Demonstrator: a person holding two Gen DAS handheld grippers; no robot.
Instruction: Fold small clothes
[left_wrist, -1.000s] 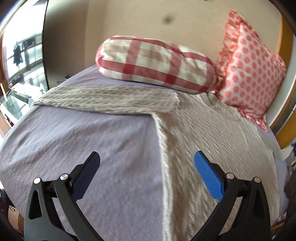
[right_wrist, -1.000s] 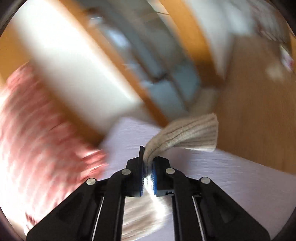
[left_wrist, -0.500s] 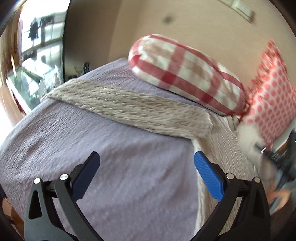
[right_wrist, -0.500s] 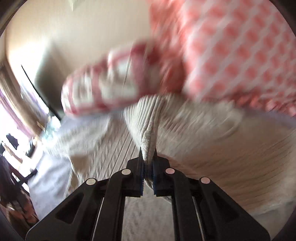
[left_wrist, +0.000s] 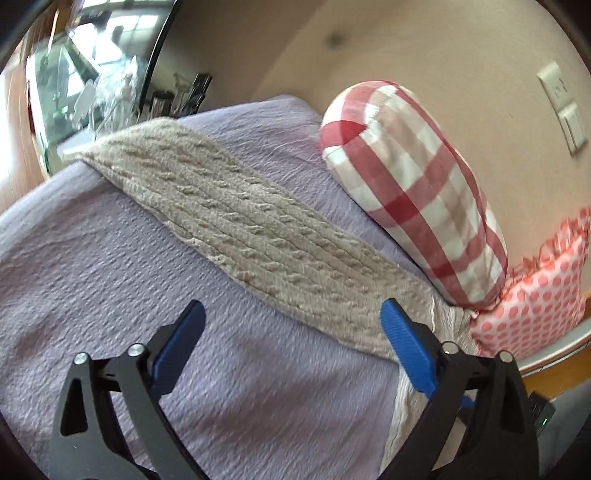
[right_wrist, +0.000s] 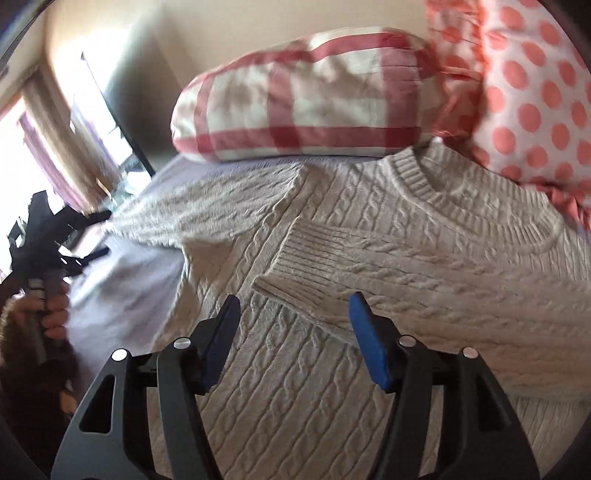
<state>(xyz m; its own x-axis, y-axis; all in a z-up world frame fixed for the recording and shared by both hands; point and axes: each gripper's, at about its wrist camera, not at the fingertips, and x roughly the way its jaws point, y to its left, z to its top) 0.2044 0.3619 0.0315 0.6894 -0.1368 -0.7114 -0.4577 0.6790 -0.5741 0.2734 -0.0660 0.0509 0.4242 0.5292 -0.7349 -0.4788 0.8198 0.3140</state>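
**Right wrist view: one sleeve lies across the sweater, both grippers empty**

Right wrist view shows a cream cable-knit sweater (right_wrist: 424, 258) lying flat on a bed with a purple bedspread (right_wrist: 122, 280). Its round neck points toward the pillows. One sleeve (right_wrist: 332, 273) is folded across the chest, and its ribbed cuff (right_wrist: 295, 277) sits just in front of the right gripper (right_wrist: 295, 314). The jaws of this gripper are spread wide with nothing between them. The blue pads (right_wrist: 367, 343) hang just above the knit. Far to the left, a hand (right_wrist: 51, 314) holds the other tool by its handle.

The left wrist view shows the other sleeve (left_wrist: 243, 229) stretched out straight over the purple bedspread (left_wrist: 92, 277), reaching toward the far edge of the bed. The left gripper (left_wrist: 291, 325) hovers near where this sleeve meets the body of the sweater. Its jaws are also wide apart and hold nothing.

A red and white checked pillow (left_wrist: 413, 203) lies by the wall. A pink spotted pillow (left_wrist: 535, 302) sits beside it, touching it.
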